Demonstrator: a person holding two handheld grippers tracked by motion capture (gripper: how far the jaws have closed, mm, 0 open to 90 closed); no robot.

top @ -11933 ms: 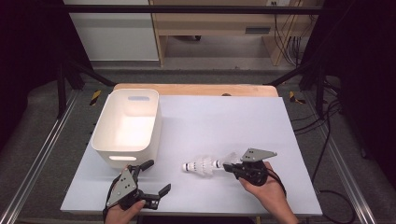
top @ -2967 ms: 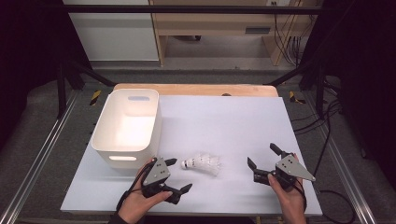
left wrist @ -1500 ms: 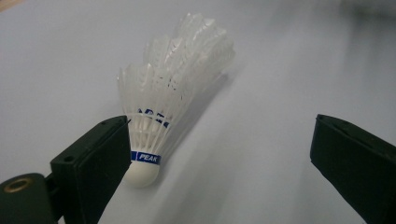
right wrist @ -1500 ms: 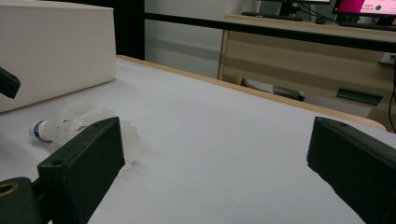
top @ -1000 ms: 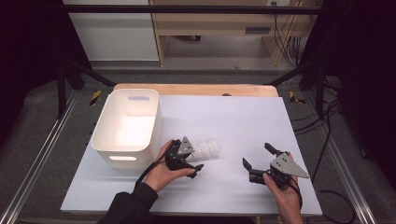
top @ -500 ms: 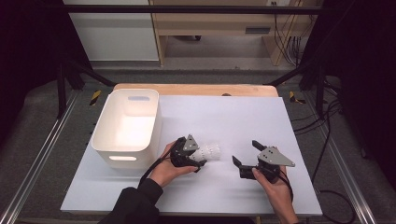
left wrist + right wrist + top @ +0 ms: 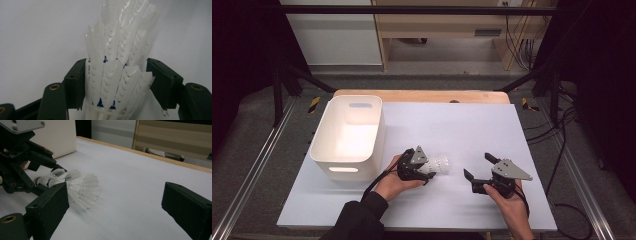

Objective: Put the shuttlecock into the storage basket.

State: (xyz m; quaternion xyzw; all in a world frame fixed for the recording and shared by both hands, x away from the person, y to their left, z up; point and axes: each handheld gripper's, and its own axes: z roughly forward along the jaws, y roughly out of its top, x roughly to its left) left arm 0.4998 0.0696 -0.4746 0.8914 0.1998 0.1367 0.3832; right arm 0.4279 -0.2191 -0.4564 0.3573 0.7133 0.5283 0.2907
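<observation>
A: Shuttlecocks [image 7: 120, 75], two white feathered ones nested together, lie on the table between the jaws of the left gripper [image 7: 426, 172]. The jaws have just been closing, and their pads now press the feather skirt from both sides.

B: Any writing?

A: Small blue marks show between the feathers; they cannot be read.

B: And the right gripper [image 7: 477, 167]?

A: Its jaws stand wide apart with nothing between them, near the shuttlecocks [image 7: 72, 183] and pointing toward them.

B: What lies around?

A: A pale sheet [image 7: 472, 125] covers the table, and a wooden edge [image 7: 422, 95] shows at the far side. A white bin [image 7: 347, 135] with handle slots stands just beside the left hand [image 7: 394, 182]. Beyond the table are a grey floor, black frame bars, a pale wooden bench and hanging cables.
</observation>
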